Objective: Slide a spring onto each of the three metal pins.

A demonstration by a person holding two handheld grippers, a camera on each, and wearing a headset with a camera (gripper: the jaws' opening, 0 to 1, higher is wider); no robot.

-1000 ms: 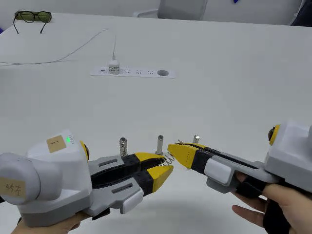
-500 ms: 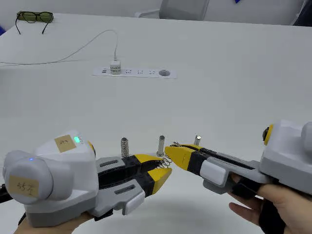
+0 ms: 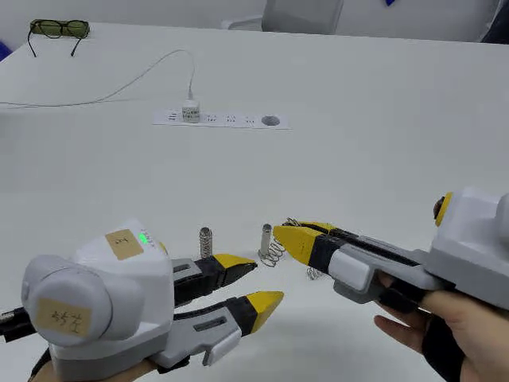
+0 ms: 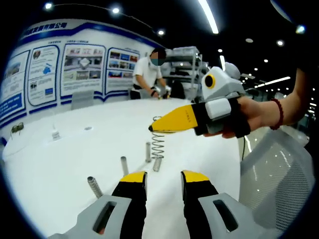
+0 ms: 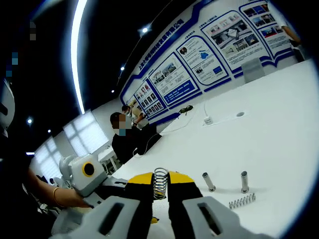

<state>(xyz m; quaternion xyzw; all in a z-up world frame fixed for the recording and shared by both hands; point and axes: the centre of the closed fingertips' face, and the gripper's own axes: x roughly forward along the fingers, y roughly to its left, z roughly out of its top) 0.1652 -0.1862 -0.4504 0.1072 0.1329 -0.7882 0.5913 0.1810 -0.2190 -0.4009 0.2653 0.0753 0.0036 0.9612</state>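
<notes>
Nearest, the left hand-held gripper (image 3: 250,281) is held with its jaws well apart, and nothing is carried between them. Just beyond it, the right hand-held gripper (image 3: 278,233) is closed on the upper end of a spring (image 4: 158,145). The spring hangs free below the tips, near a bare pin (image 3: 266,239) but not yet over it. A second bare pin (image 4: 148,152) is seen in the left gripper view. The fitted pin (image 3: 206,241) already carries its spring, and a loose spring (image 5: 242,201) lies on the surface (image 3: 358,143) near the pins.

Because the spring is pinched at one end only, it can be expected to swing or tilt. Its lowest coil may then be caught on the pin's edge, and the spring may be bent or flicked out of the jaws. If it is pushed sideways, the pin itself may be knocked over.
</notes>
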